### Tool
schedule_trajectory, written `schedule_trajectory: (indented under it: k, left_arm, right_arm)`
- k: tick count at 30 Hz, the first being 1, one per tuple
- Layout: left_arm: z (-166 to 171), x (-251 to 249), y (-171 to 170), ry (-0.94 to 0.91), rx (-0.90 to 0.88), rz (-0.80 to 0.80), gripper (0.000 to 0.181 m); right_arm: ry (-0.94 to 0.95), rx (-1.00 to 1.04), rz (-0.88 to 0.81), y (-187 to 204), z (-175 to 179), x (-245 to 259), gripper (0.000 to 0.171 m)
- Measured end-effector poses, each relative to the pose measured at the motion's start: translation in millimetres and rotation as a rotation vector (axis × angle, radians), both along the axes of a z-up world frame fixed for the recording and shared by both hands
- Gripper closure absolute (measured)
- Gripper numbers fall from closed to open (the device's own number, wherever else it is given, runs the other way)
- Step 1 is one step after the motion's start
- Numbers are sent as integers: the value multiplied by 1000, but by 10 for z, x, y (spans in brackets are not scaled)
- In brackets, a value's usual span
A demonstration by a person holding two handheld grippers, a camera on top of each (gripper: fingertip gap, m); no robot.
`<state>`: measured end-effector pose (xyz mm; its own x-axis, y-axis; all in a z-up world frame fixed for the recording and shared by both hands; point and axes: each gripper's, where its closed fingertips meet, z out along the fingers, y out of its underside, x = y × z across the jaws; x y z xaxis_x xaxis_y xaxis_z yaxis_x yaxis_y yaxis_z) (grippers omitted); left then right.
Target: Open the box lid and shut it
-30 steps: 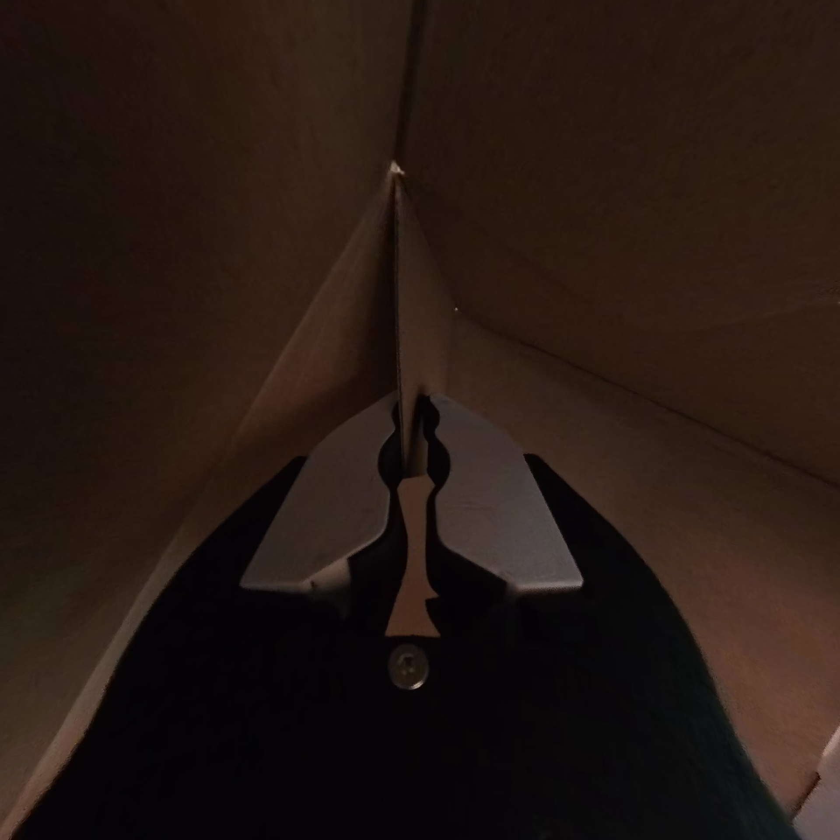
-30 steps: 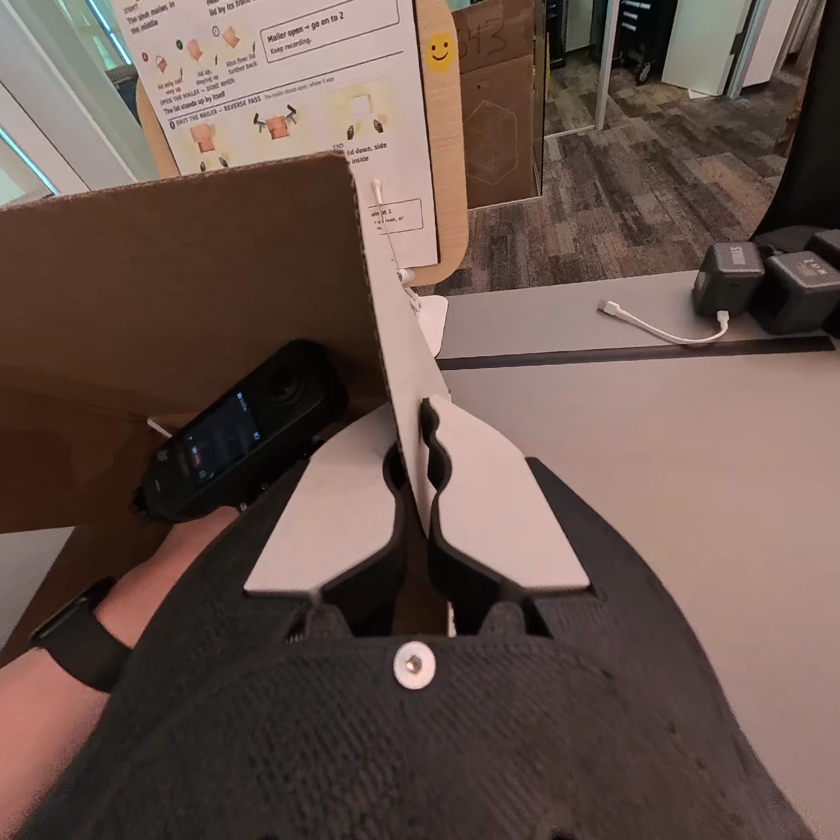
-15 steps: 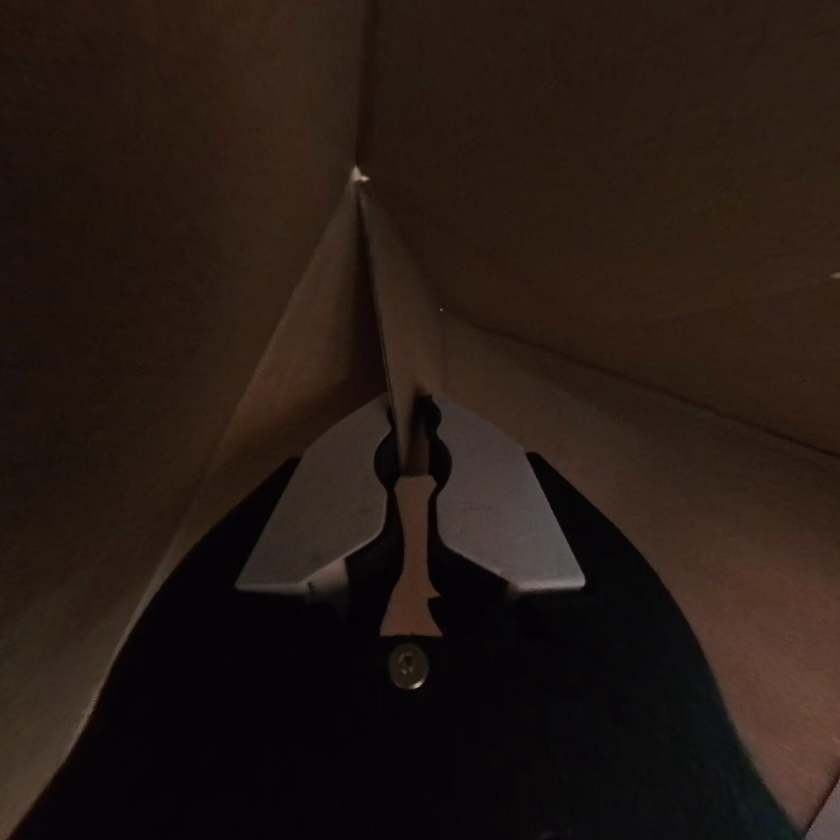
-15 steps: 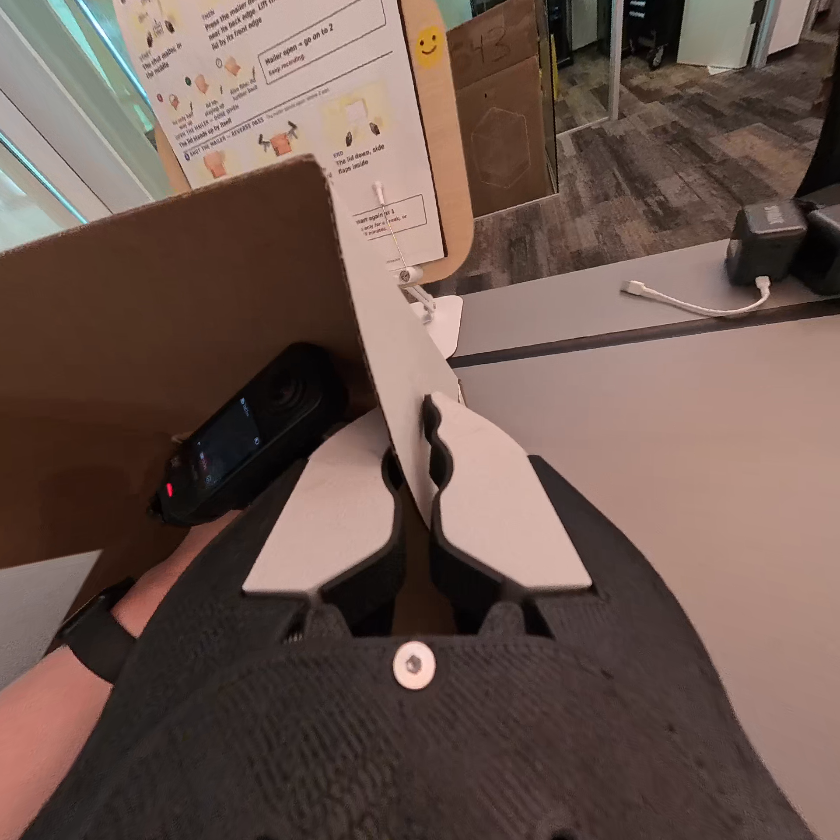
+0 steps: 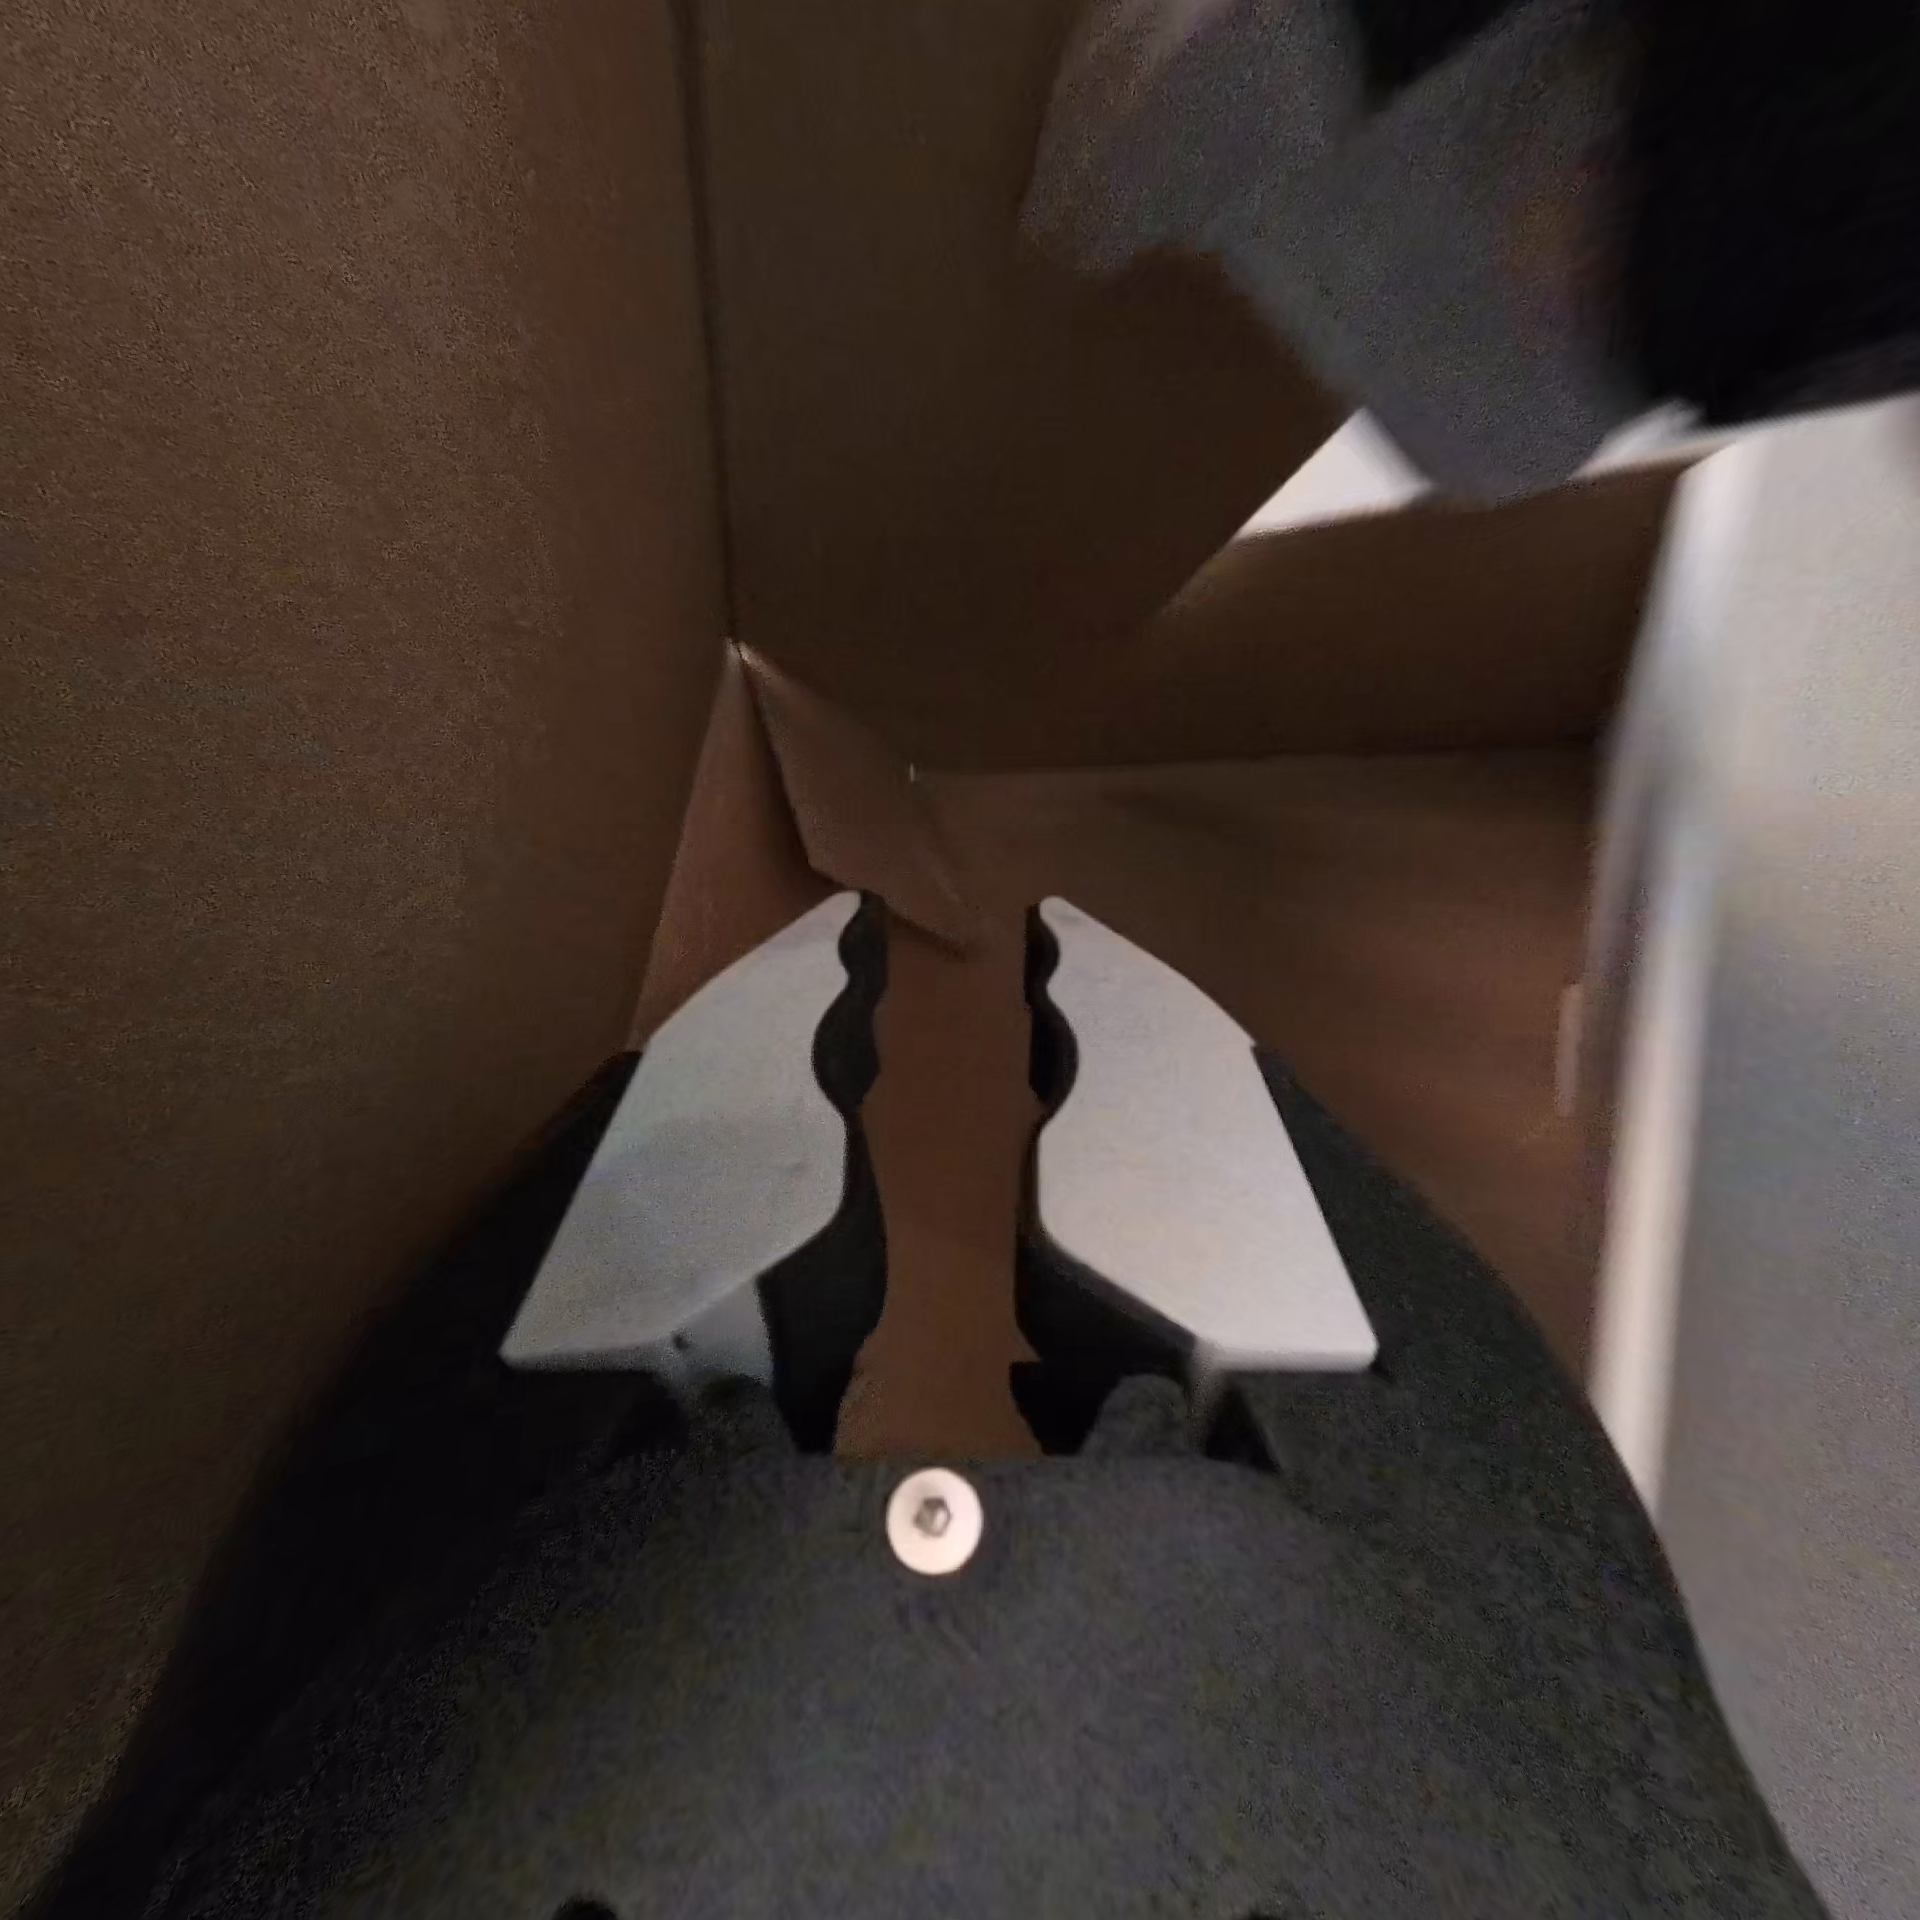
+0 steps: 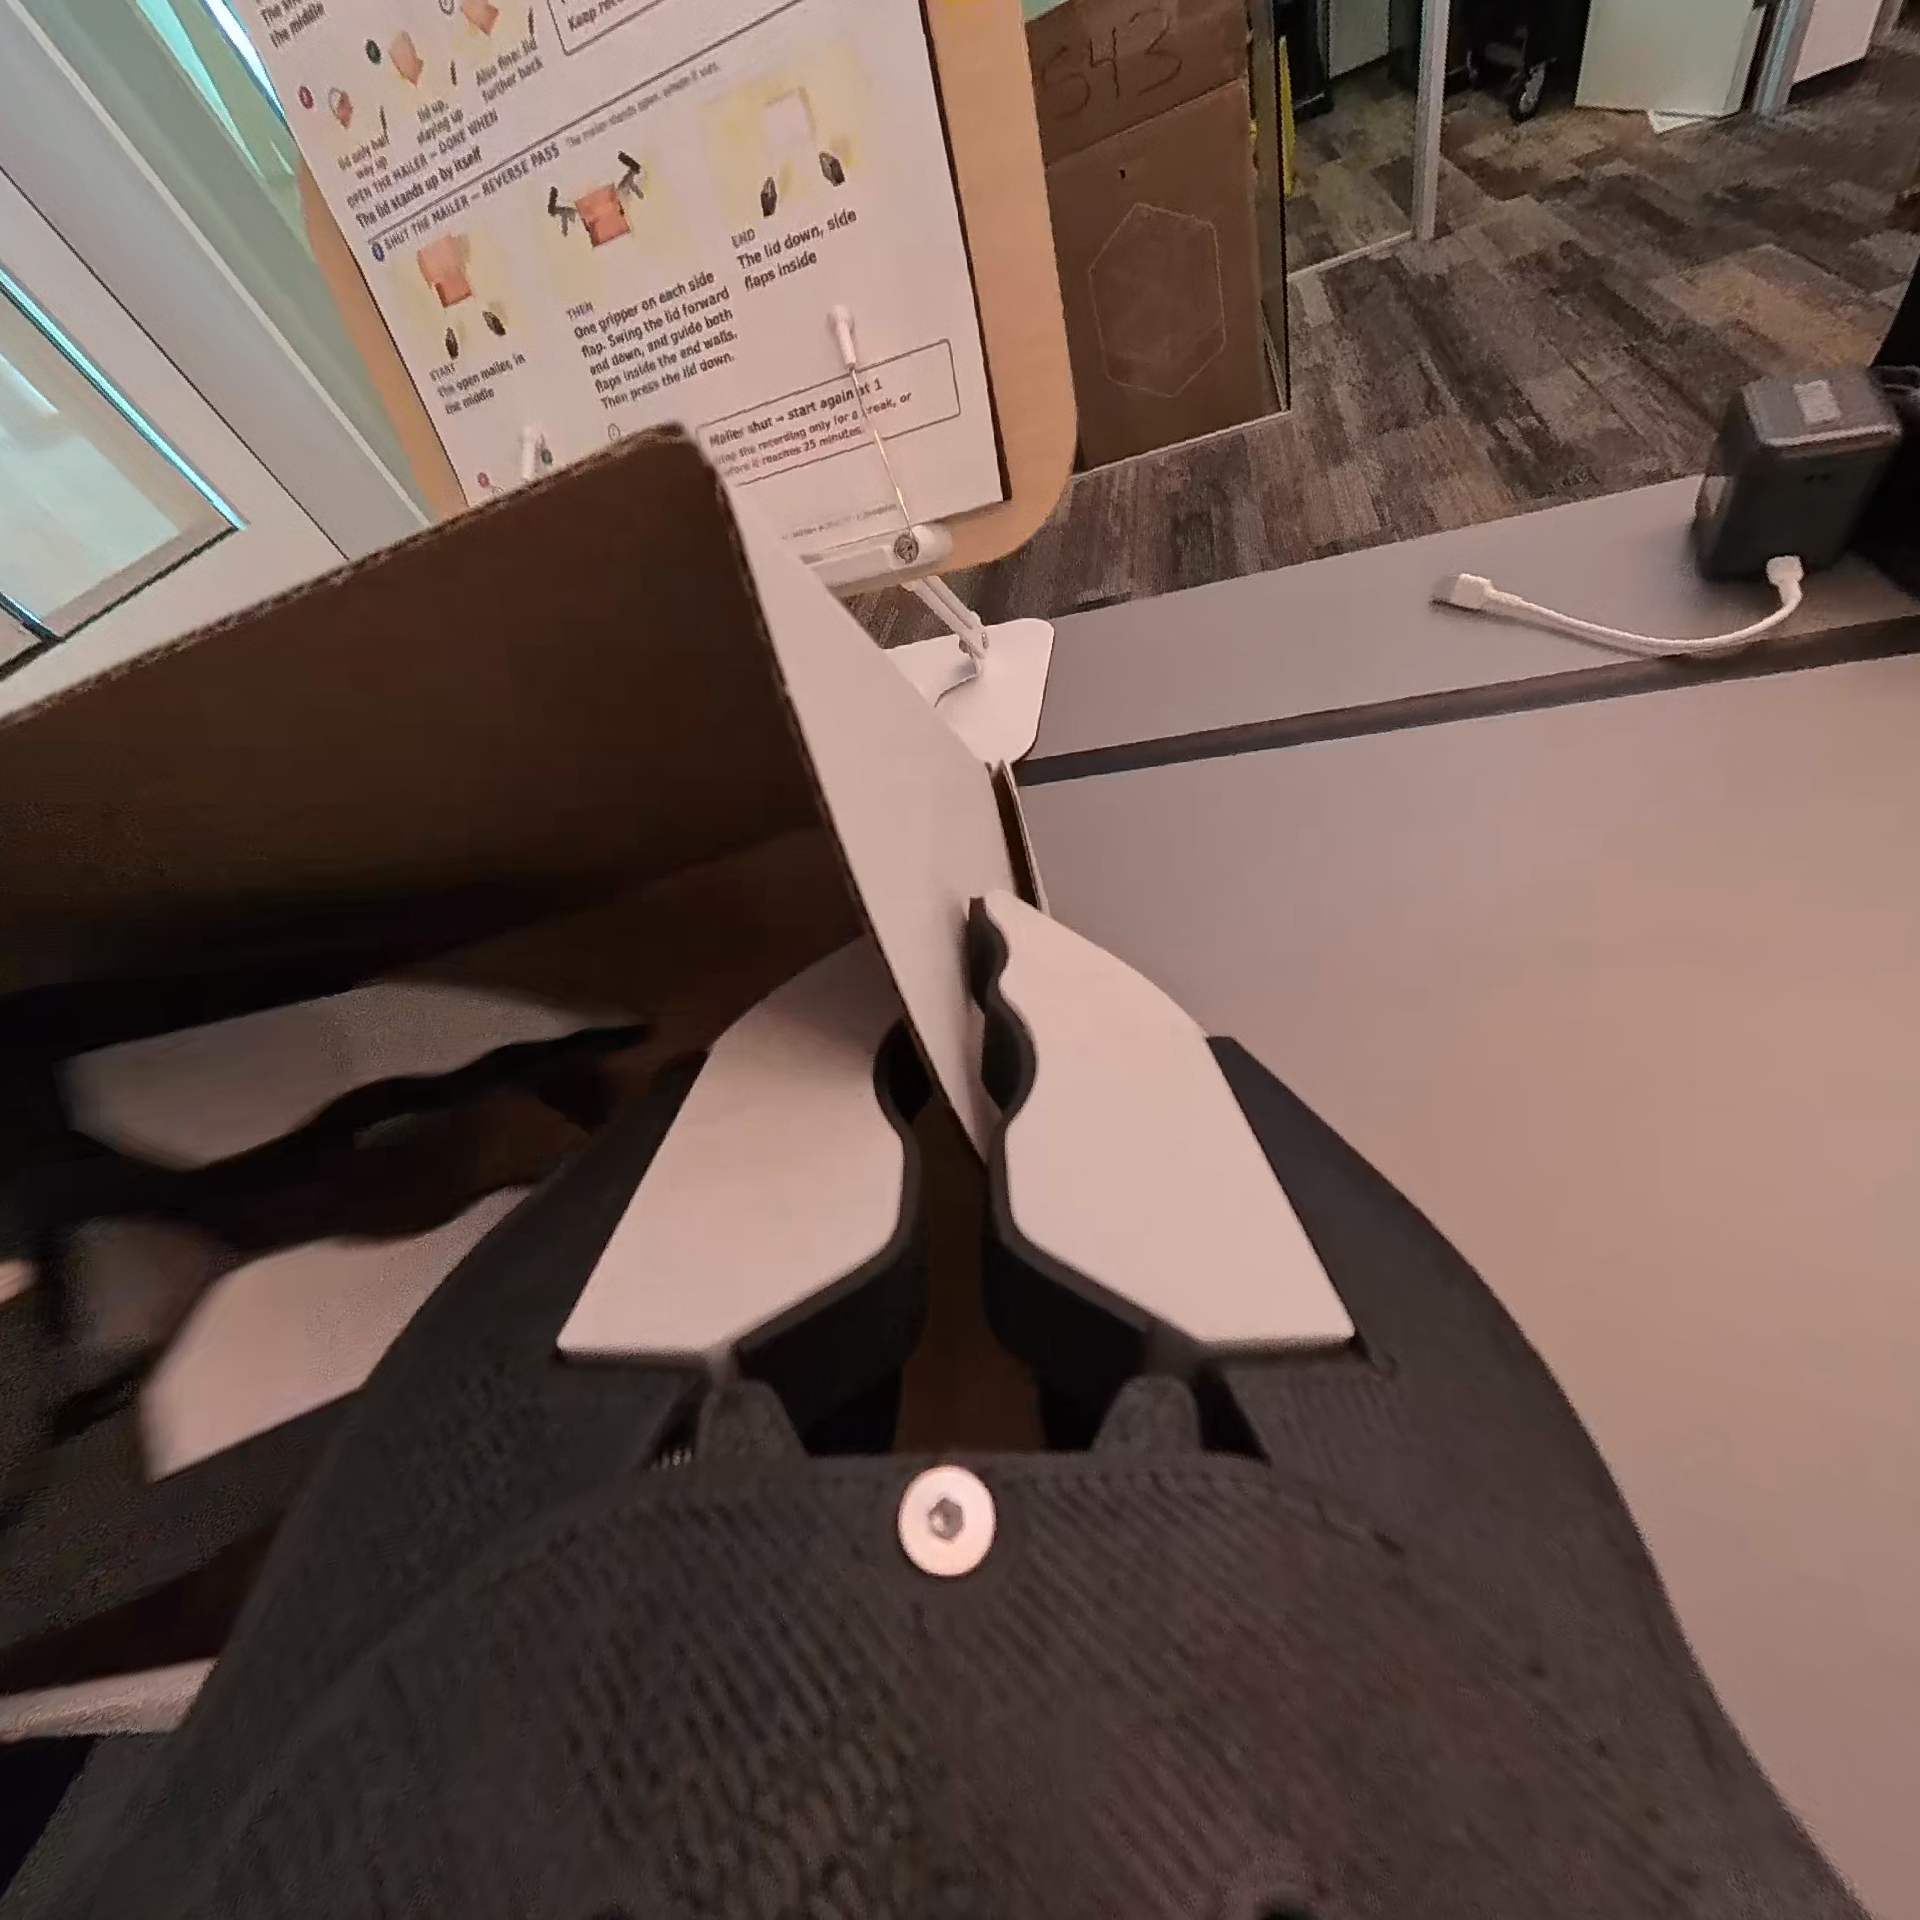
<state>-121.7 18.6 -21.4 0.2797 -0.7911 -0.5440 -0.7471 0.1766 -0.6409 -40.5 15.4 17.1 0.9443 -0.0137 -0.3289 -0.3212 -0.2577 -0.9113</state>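
Though clamped, right tool (image 6: 951,997) on flap (image 6: 883,810)

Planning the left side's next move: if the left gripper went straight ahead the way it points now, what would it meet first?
Probably the brown side flap: its tip sits at the left gripper's open fingertips. Behind it is the box's inside corner. Blur leaves depth uncertain.

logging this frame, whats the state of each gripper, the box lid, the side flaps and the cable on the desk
left gripper: open, flap corner loose between its fingers
right gripper: shut on side flap
side flap: white face out, pinched
box lid: raised, not shut
white cable: one end loose on desk, other at black charger
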Motion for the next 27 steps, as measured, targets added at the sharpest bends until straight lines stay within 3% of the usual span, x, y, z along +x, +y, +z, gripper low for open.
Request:
schedule_trajectory:
  k: [3,7,11,15,20,24,27]
  left_arm:
    - [284,-62,-457,-147,29,-50,156]
    - [303,-235,-1096,-265,-110,-93,139]
    - [679,-672,-1400,-551,26,-85,157]
    - [1024,-1411,-1383,-749,193,66,157]
    - [1206,-2093,-1180,-921,164,200,130]
    - [912,-2184,-939,-878,-33,223,99]
    - [538,-2170,-793,-756,-155,257,94]
  right_arm:
    - [-19,-2,7,-35,-77,23,167]
    - [-77,-46,29,-109,-245,23,167]
    - [-126,-74,56,-207,-363,10,167]
    - [-191,-90,65,-306,-431,-20,168]
    - [-261,-94,77,-441,-454,-95,167]
    - [-318,-106,102,-541,-429,-184,164]
    - [-342,-111,130,-632,-407,-211,163]
